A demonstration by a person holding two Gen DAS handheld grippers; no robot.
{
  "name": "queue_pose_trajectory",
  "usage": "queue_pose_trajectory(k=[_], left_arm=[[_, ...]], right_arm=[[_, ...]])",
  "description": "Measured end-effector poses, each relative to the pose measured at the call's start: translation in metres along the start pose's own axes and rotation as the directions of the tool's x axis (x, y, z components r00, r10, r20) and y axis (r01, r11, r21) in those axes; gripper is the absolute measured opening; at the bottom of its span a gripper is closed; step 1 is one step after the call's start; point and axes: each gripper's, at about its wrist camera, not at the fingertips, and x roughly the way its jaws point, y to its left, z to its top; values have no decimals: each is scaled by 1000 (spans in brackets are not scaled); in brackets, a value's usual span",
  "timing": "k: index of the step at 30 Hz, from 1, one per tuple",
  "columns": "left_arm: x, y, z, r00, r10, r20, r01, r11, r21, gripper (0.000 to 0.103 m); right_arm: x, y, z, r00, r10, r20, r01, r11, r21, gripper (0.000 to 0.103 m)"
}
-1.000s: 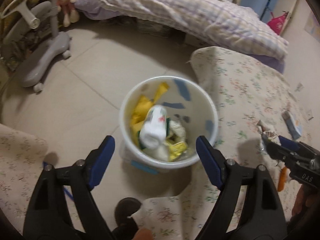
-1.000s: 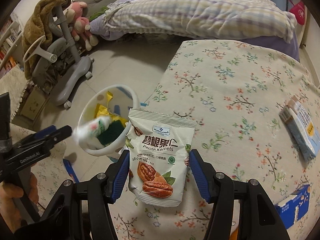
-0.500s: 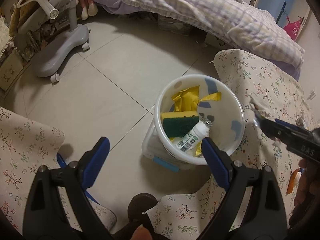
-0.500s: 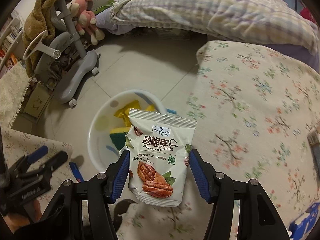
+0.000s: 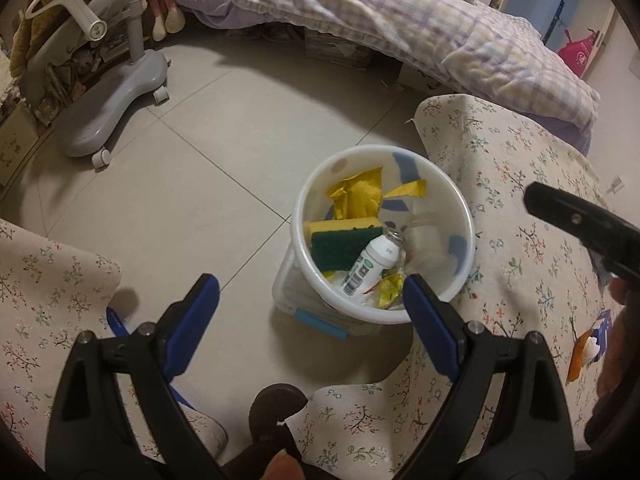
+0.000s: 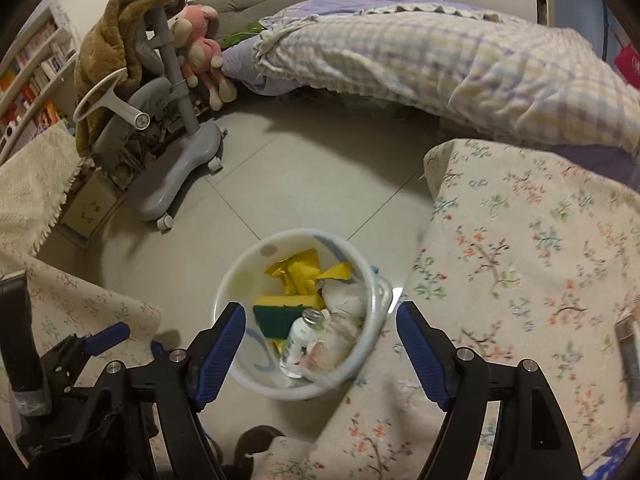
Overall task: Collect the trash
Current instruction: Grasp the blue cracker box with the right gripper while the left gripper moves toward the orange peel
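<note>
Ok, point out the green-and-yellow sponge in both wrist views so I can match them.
Left wrist view: the sponge lies in the white bin, right of centre, above the small white bottle.
Right wrist view: the sponge sits in the bin, low centre, between the open hand-held gripper fingers.
Shared landmark: the yellow wrapper just beyond it.

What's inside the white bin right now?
In the white bin: crumpled yellow wrappers, a yellow-green sponge, a small white bottle and a pale crumpled bag. Whatever lies beneath them is covered.

Dim, warm indoor light; fisheye bends the edges (black vignette corners); right view is motion-blurred.
</note>
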Motion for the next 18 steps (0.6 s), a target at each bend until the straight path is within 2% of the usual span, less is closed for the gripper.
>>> queue_pose_trajectory(k=[4, 8, 18], left_arm=[[-3, -16, -3, 1000, -15, 3, 15, 999, 38, 93], [-6, -32, -7, 999, -39, 2, 38, 996, 74, 93], [-9, -78, -20, 998, -58, -9, 58, 986, 156, 93]], right_arm=[[-20, -16, -11, 1000, -3, 1, 3, 1000, 11, 79], [-38, -40, -29, 999, -41, -10, 42, 999, 20, 79], [-92, -136, -90, 991, -126, -44, 132, 979, 155, 80]])
